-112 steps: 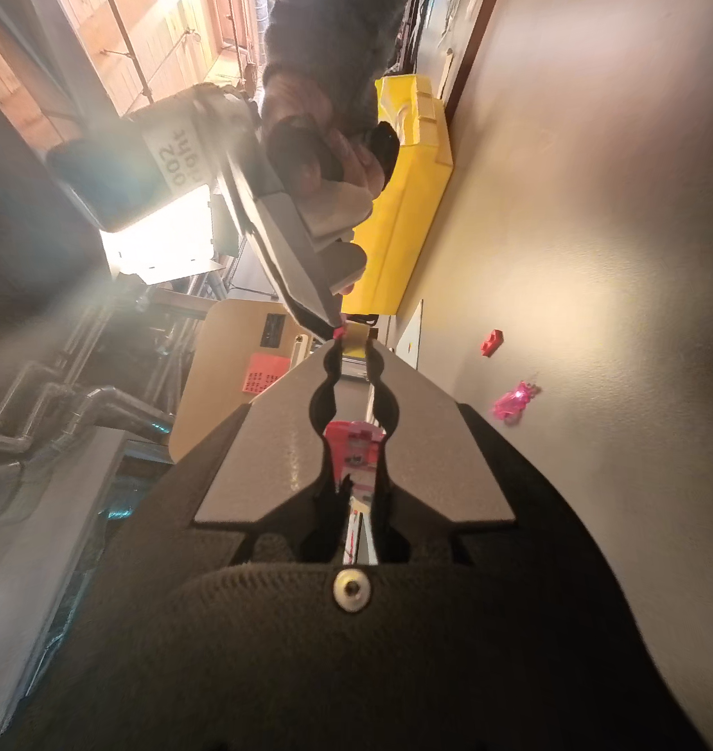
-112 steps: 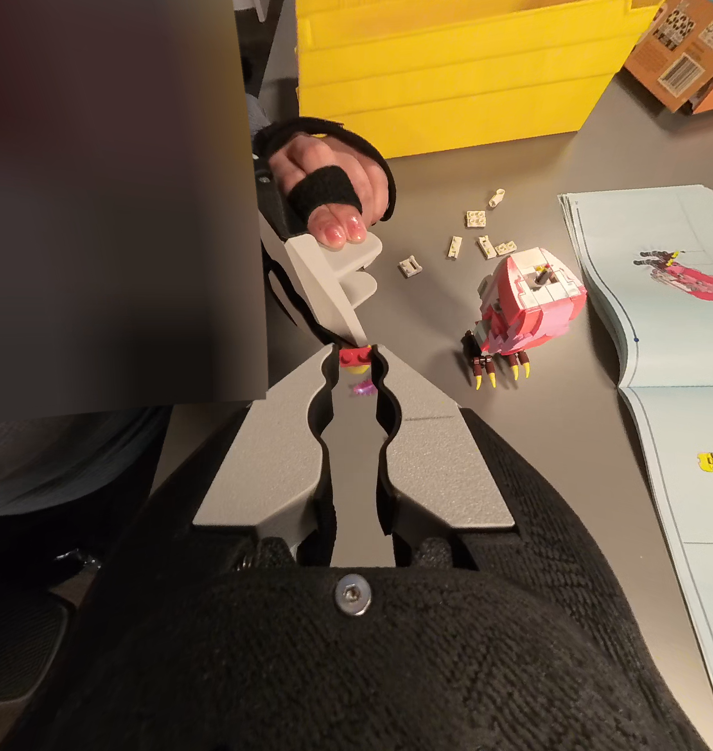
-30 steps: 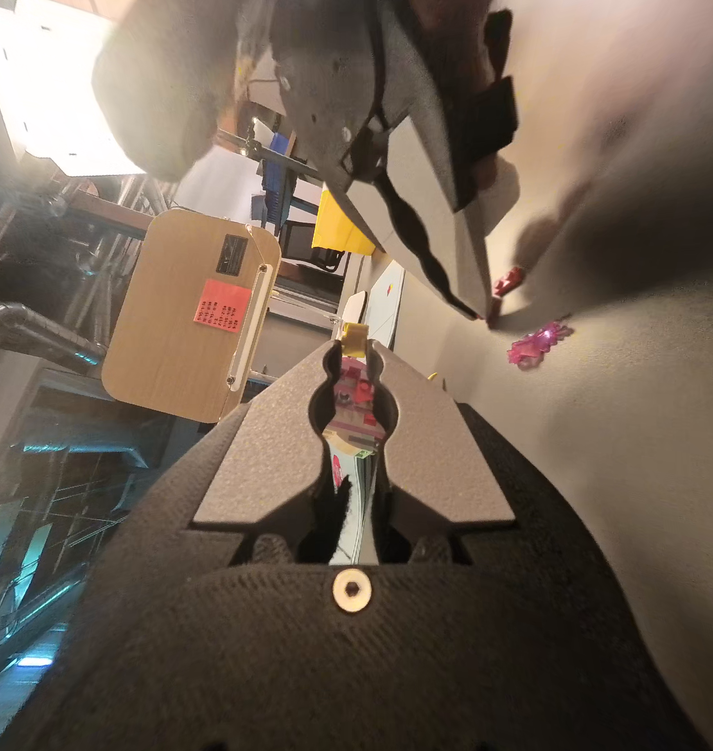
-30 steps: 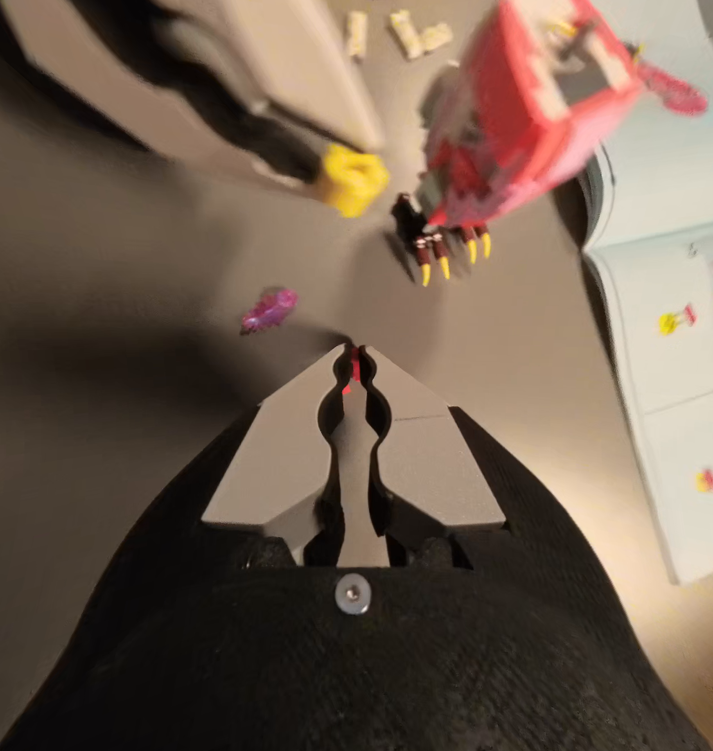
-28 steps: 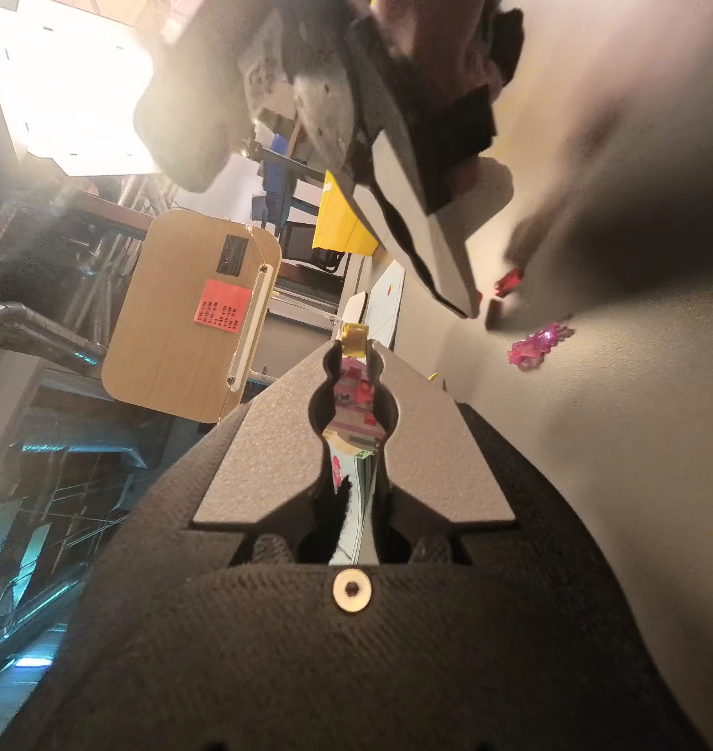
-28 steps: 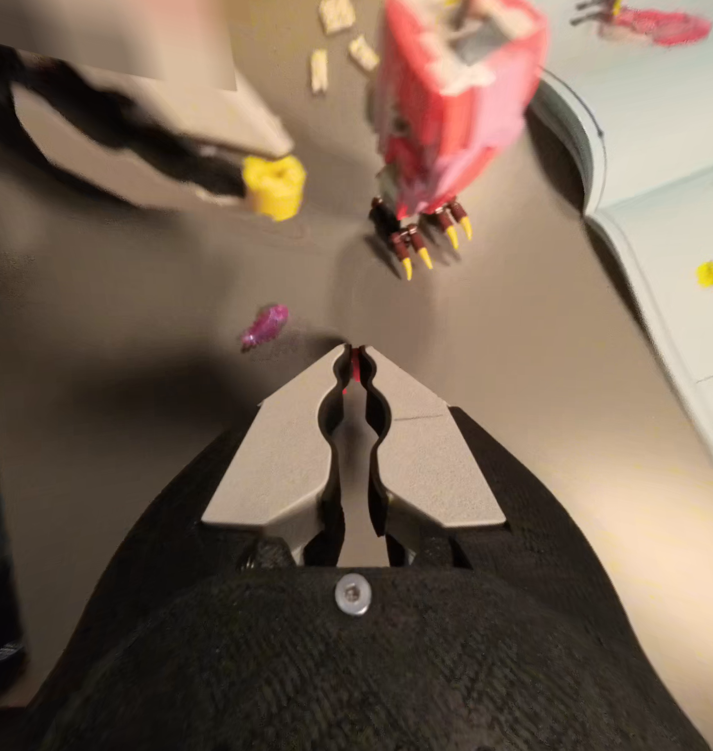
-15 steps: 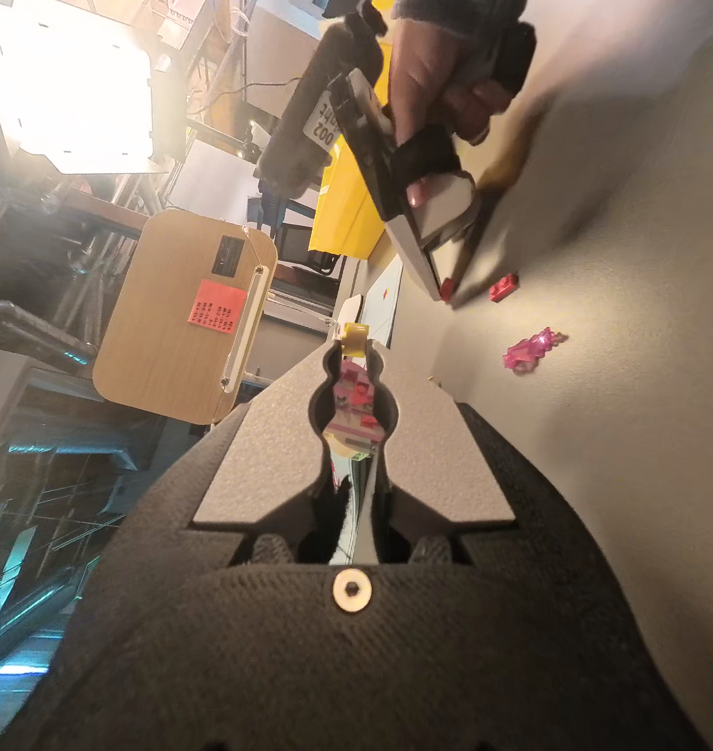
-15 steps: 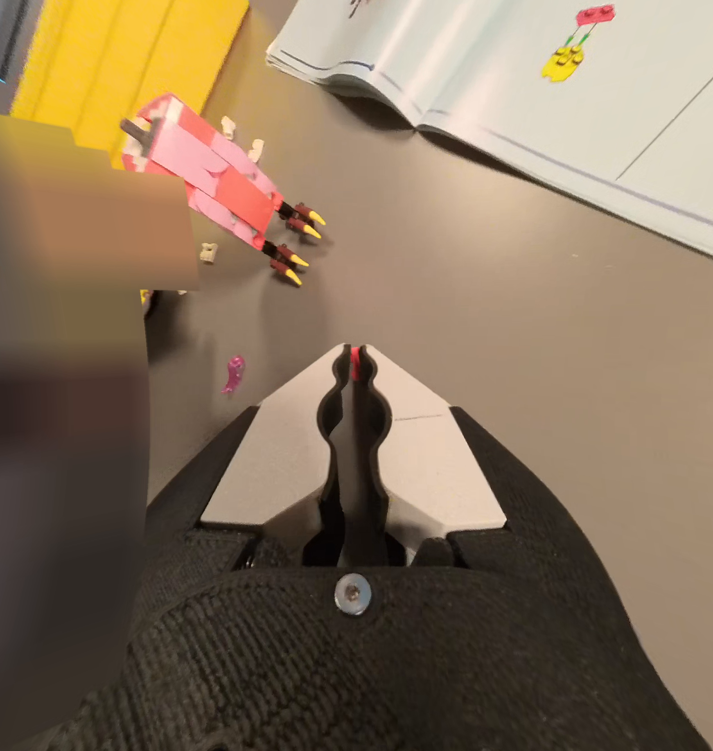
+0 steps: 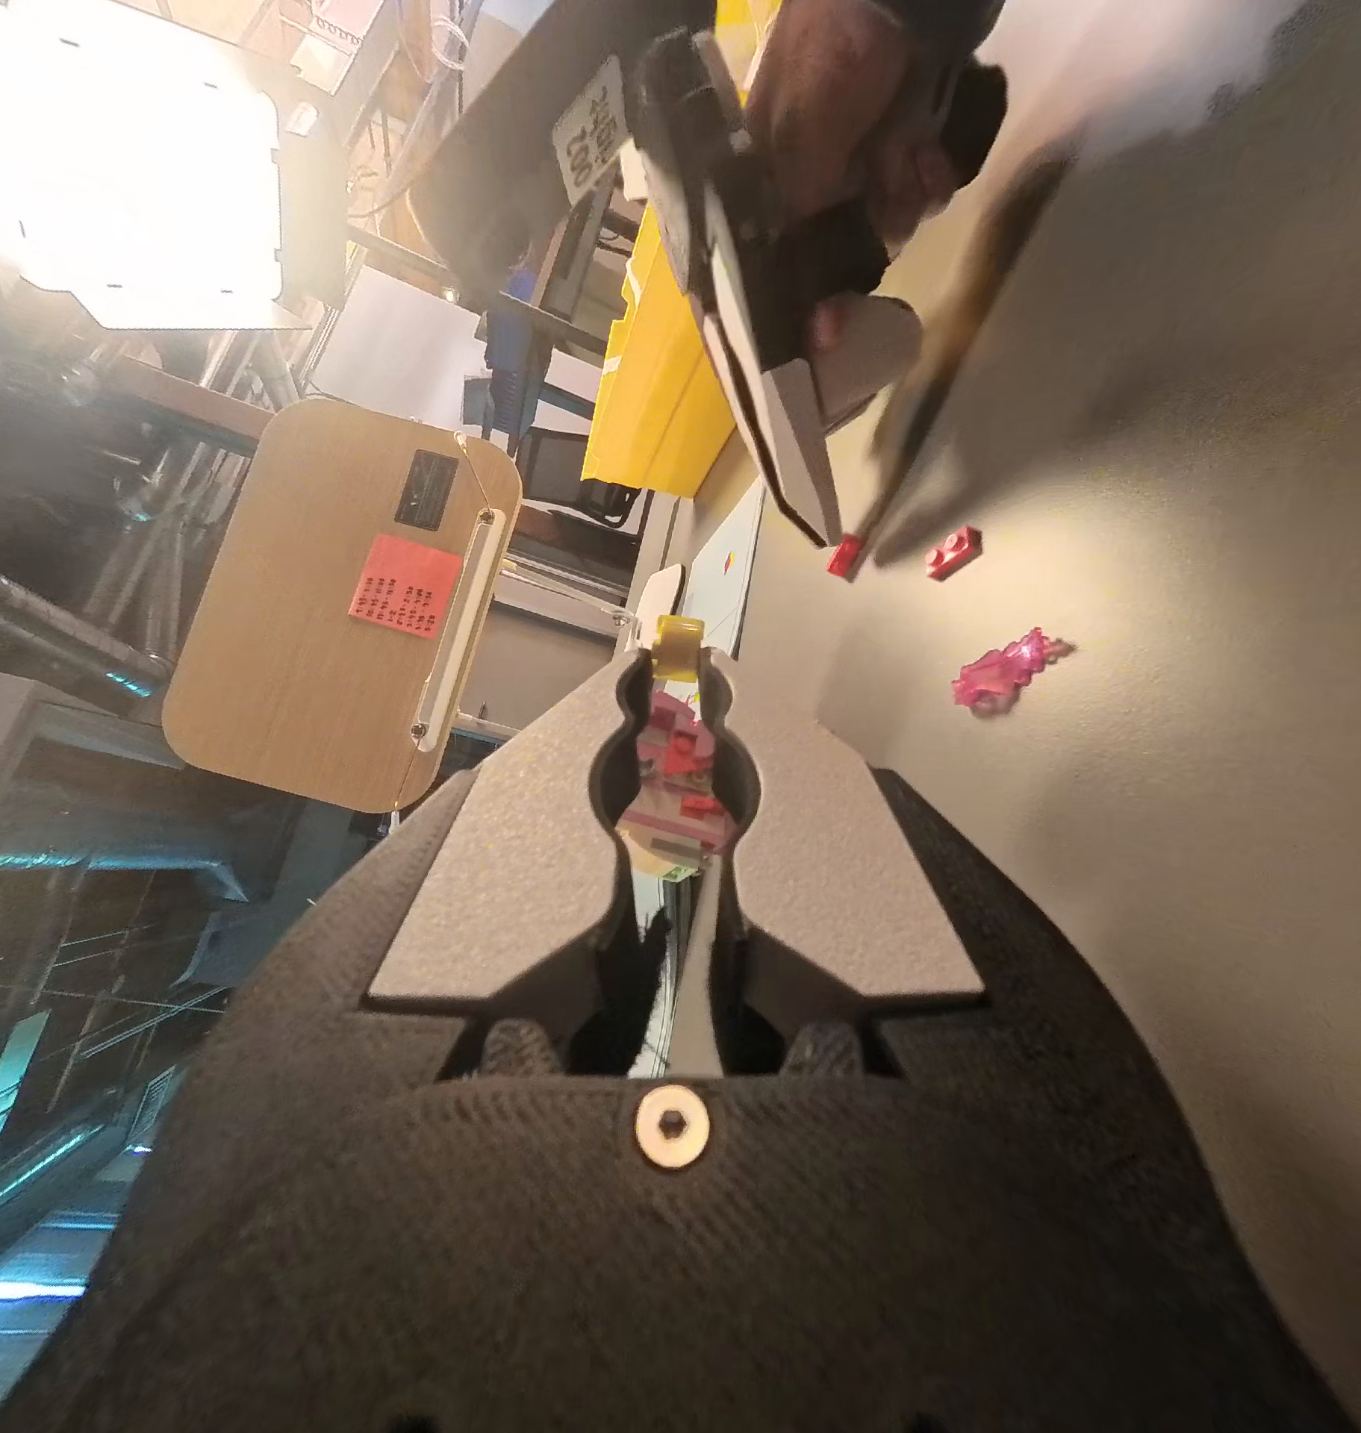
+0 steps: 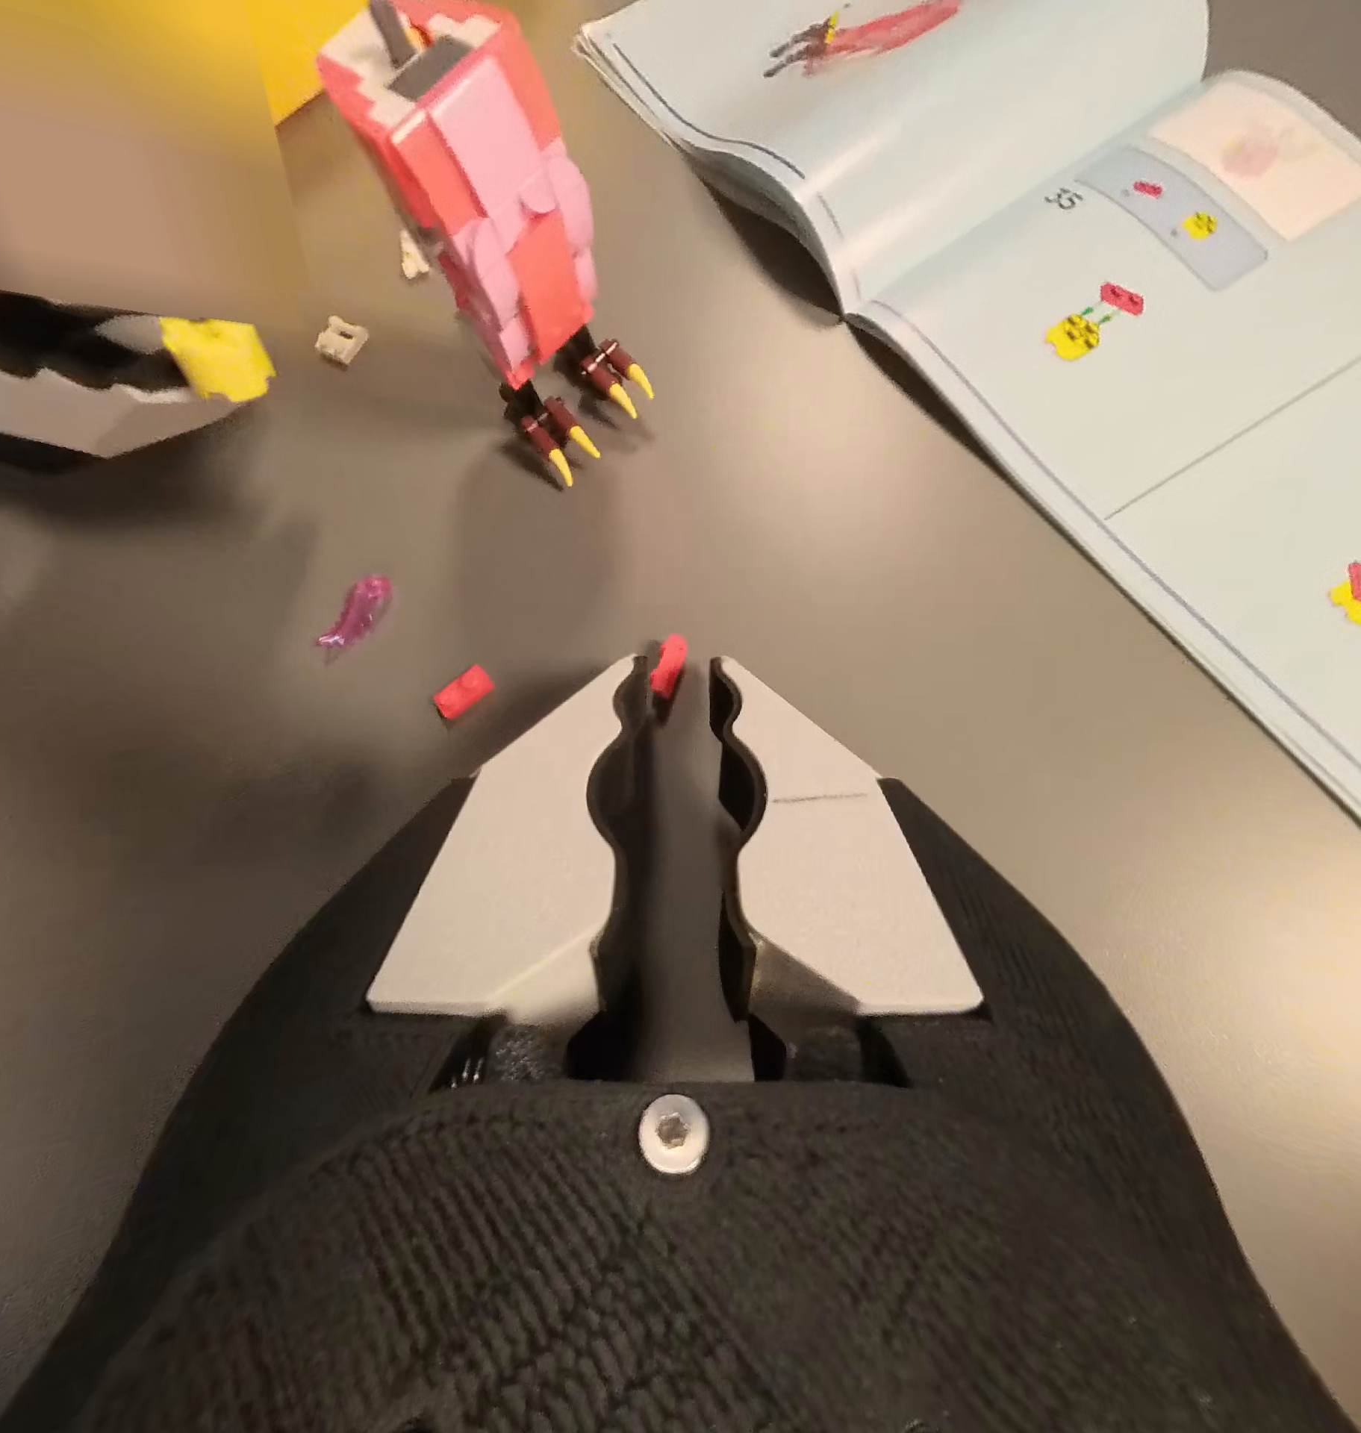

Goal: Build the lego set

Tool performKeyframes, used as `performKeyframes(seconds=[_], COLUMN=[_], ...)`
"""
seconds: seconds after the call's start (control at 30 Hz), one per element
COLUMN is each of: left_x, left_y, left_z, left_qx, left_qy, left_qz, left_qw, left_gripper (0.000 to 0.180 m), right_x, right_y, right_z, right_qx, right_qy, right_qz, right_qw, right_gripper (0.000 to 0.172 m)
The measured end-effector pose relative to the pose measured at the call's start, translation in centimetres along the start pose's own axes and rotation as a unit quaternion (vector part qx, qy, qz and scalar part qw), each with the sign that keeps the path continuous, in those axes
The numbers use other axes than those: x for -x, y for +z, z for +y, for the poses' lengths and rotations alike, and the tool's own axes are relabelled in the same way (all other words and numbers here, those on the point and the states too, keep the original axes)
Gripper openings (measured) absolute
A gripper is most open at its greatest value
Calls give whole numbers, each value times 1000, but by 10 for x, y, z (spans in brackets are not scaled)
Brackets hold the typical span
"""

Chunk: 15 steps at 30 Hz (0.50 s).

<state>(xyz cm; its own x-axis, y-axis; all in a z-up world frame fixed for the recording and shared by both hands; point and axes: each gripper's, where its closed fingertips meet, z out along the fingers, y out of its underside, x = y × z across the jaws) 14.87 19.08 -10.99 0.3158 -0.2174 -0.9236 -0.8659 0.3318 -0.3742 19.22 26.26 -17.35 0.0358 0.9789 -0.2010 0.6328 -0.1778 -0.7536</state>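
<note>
Two claws work over a grey surface [image 10: 855,543]. The left claw [image 9: 678,659] pinches a small yellow brick [image 9: 678,647] between its fingertips, held above the surface and left of the pink-and-red brick model [image 10: 491,202]. The right claw [image 10: 671,673] is spread; a small red piece [image 10: 668,664] stands between its fingers, close to the left one with a gap on the right. Nearer than the model lie a red brick [image 10: 464,692] and a clear pink piece [image 10: 357,609]. An open booklet [image 10: 1088,271] lies right of the model.
</note>
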Motion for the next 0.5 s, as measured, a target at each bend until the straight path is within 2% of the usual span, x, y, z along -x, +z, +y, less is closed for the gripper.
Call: performKeyframes(seconds=[0.23, 0.43, 0.5], left_x=[-1, -1, -1], left_y=[0, 0, 0], left_z=[0, -1, -1], left_qx=[-2, -3, -2], left_qy=[-2, -3, -2], left_qz=[2, 4, 4], left_qw=[1000, 1000, 1000], left_gripper=[10, 10, 10], right_x=[-2, -12, -18], right_y=[1, -5, -9], right_z=[8, 8, 6], right_qx=[24, 11, 1], right_qy=[-28, 127, 145], right_qz=[39, 23, 32], right_qw=[999, 992, 989], right_gripper=[2, 2, 5])
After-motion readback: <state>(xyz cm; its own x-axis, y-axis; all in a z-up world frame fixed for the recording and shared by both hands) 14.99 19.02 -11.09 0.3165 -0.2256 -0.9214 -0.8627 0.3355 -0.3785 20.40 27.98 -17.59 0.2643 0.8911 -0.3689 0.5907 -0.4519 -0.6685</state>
